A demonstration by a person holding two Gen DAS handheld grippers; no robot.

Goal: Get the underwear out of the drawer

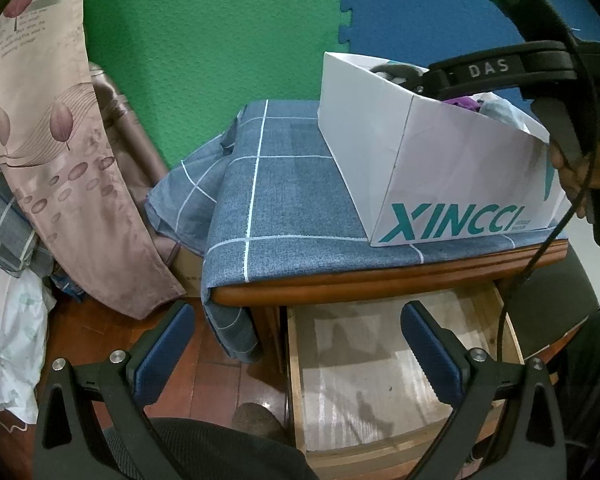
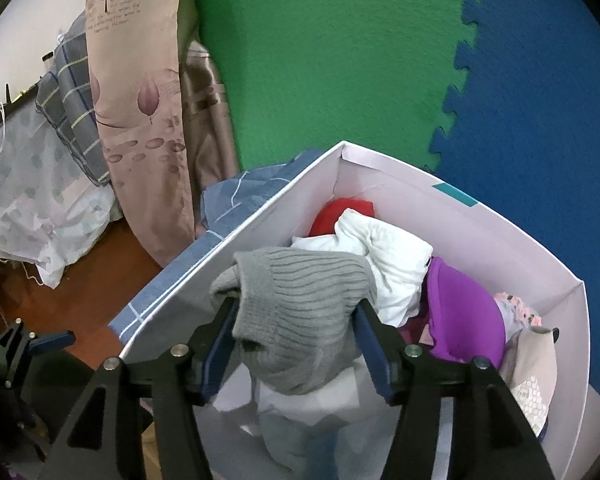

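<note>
The drawer sits pulled out at the bottom of the left view, with bare wood showing inside, and the left tongs hang wide apart over its left edge, holding nothing. In the right view, the right tongs are clamped on a gray ribbed garment at the middle of the frame. It hangs just above the near rim of the white box, which has more clothes inside.

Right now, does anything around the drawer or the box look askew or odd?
Yes. The blue checked cloth sits crooked on the cabinet, bunched and sagging off its left edge. The open drawer shows no clothes, while garments are heaped in the white box.
</note>
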